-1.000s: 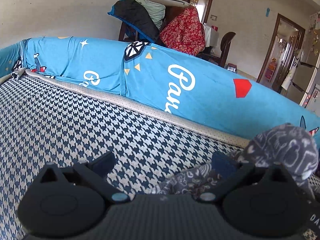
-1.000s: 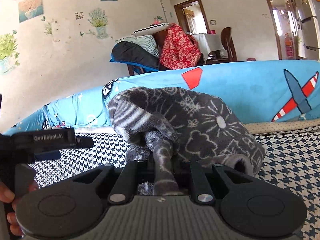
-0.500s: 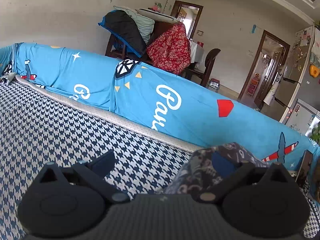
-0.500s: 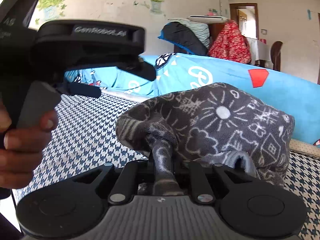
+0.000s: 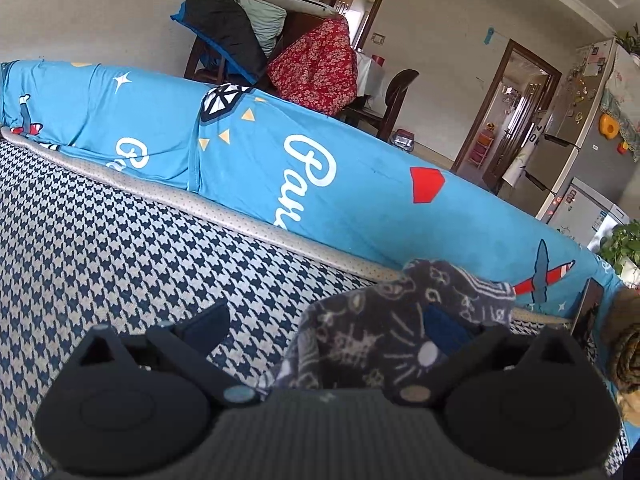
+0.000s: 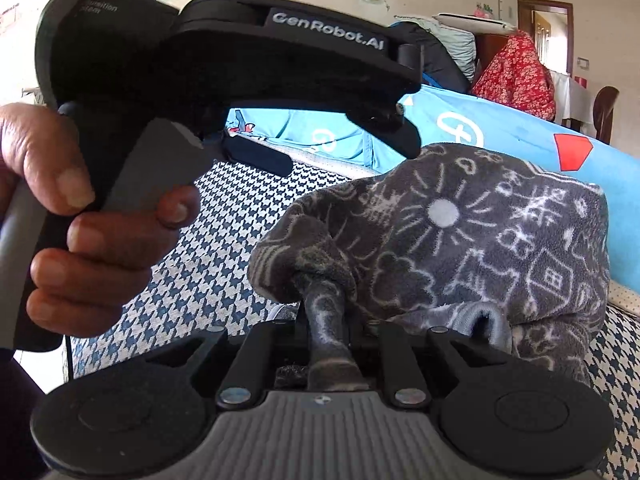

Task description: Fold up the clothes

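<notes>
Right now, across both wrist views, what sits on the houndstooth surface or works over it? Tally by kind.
Grey doodle-print fleece garment: 1, bunched
Blue printed bolster cushion: 1, along the far edge of the houndstooth surface
Handheld grippers: 2, left gripper open, right gripper shut on the garment
Total: 4

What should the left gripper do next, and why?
Probably close the left gripper on the garment. Its jaws are open with fleece lying between them, while the right gripper is shut on a bunched edge, so a second hold would let the cloth be spread.
</notes>
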`<state>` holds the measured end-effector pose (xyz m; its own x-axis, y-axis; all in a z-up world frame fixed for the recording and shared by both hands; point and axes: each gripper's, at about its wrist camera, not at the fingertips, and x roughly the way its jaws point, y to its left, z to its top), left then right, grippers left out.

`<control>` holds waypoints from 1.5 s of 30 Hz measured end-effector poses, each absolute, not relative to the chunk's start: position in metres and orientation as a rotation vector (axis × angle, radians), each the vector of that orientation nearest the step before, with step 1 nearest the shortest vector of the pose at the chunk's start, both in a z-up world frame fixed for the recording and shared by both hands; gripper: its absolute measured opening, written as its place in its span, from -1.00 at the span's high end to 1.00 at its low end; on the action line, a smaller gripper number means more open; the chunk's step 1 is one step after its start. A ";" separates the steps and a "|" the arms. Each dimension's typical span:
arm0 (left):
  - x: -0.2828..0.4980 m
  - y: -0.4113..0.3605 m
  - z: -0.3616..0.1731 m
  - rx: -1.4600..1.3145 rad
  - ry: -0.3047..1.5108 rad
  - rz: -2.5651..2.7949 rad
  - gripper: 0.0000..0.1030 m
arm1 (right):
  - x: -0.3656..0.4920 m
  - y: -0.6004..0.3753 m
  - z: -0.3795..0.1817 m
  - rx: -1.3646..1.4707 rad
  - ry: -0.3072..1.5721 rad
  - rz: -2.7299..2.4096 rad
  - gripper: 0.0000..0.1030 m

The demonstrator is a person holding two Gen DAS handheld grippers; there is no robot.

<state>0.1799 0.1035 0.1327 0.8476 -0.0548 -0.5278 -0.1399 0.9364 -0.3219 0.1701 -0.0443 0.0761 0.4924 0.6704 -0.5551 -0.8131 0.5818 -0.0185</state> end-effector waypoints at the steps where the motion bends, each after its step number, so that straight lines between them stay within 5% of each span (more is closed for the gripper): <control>1: 0.180 0.102 0.134 -0.357 0.557 0.030 -1.00 | 0.170 -0.042 0.075 -0.309 0.535 0.921 0.70; 20: 0.203 0.083 0.110 -0.267 0.693 -0.063 -1.00 | 0.165 -0.032 0.067 -0.430 0.572 1.052 0.68; 45: 0.220 0.095 0.080 -0.319 0.757 0.194 -1.00 | 0.137 -0.118 0.114 -0.285 0.519 1.038 0.38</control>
